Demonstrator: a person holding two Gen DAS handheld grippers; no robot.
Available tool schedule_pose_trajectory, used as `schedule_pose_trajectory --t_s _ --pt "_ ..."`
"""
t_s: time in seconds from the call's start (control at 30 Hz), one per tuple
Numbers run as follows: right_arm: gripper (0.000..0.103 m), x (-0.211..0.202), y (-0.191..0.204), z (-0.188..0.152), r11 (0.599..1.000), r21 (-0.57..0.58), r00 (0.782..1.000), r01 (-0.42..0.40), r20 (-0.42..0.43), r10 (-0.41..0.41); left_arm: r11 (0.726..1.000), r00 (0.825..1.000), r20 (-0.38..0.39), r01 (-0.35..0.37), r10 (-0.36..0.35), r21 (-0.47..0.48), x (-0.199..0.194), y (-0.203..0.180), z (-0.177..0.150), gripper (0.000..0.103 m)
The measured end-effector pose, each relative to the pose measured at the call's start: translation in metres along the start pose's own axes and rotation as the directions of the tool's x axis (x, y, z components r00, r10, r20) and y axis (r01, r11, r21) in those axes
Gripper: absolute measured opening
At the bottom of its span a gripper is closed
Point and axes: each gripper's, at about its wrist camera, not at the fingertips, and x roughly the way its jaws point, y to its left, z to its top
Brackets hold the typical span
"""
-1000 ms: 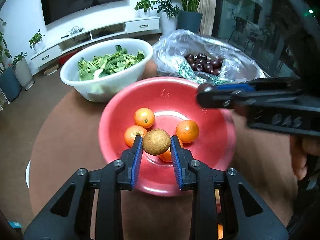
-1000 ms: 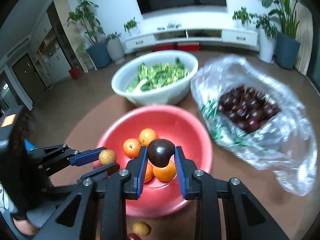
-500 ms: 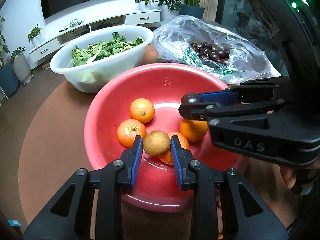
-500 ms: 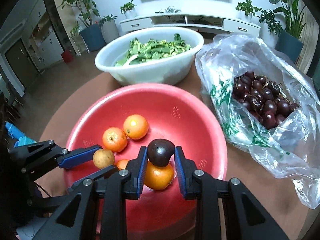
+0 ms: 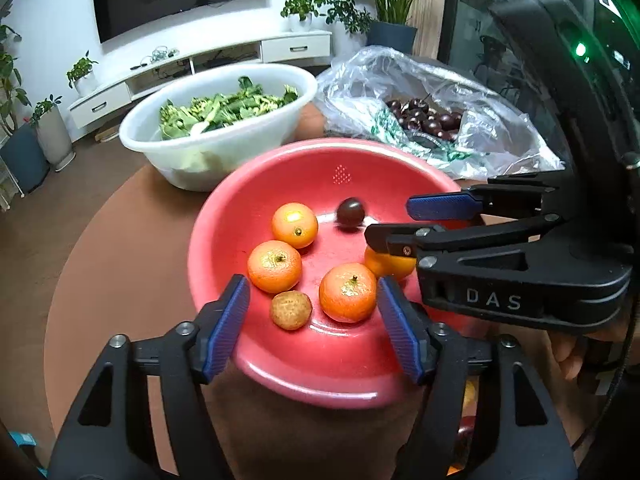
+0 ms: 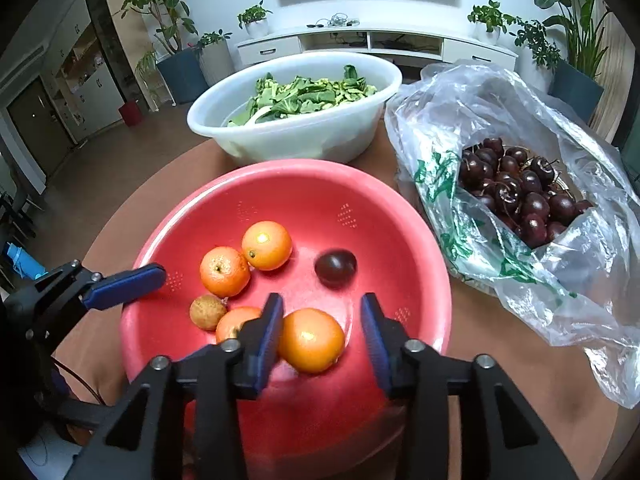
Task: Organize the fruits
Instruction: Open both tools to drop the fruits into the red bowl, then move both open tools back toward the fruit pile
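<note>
A red bowl (image 5: pixel 340 176) (image 6: pixel 280 168) on the table holds several oranges (image 5: pixel 274 266) (image 6: pixel 267 245). A small brown rough-skinned fruit (image 5: pixel 291 310) (image 6: pixel 207 312) lies loose among them, just below my left gripper (image 5: pixel 312 286). That gripper's jaws are opening and its pads touch nothing. A dark round fruit (image 5: pixel 351 211) (image 6: pixel 335 266) lies free at the bowl's far side. My right gripper (image 6: pixel 322 300) (image 5: pixel 388 220) hangs over the bowl with its jaws opening. An orange (image 6: pixel 311 340) in the bowl shows between its pads, which do not press on it.
A white bowl (image 5: pixel 248 136) (image 6: pixel 300 140) of green leaves stands behind the red one. To the right, a clear plastic bag (image 5: pixel 500 128) (image 6: pixel 460 112) holds dark cherries (image 6: pixel 516 188). A hand (image 5: pixel 576 356) grips the right tool. A small orange fruit (image 5: pixel 466 394) lies near the table's front edge.
Both grippers have opened. The brown fruit has dropped from the left jaws into the bowl. The dark fruit has left the right jaws and lies farther back in the bowl.
</note>
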Motion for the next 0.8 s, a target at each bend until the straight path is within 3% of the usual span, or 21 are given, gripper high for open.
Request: schedule_pose_trajectory --t_s 0.1,0.2,0.33,0.57,0.8 --pt "0.056 -0.014 -0.002 -0.006 1.000 0.021 1.000 -0.018 0.017 0.017 1.000 1.000 0.031 0.003 -0.003 -0.002 -0.018 -0.001 -0.004 0.082" --pt "0.062 -0.032 -0.003 -0.018 0.999 0.036 0.998 -0.039 0.052 0.037 1.000 0.998 0.065 0.011 -0.010 -0.012 -0.039 -0.003 -0.015 0.091" --pt "0.069 -0.063 -0.001 -0.047 0.997 0.041 0.993 -0.063 0.100 0.059 1.000 0.997 0.080 0.020 -0.018 -0.022 -0.064 -0.007 -0.035 0.091" --pt "0.070 -0.107 -0.015 -0.106 0.987 0.120 0.987 -0.103 0.132 0.087 0.999 0.998 0.058 0.029 -0.028 -0.016 -0.094 -0.018 -0.079 0.094" --pt "0.070 -0.120 -0.012 -0.161 0.981 0.160 0.990 -0.112 0.106 0.095 0.998 0.998 -0.034 0.062 -0.061 0.026 -0.096 -0.036 -0.125 0.094"
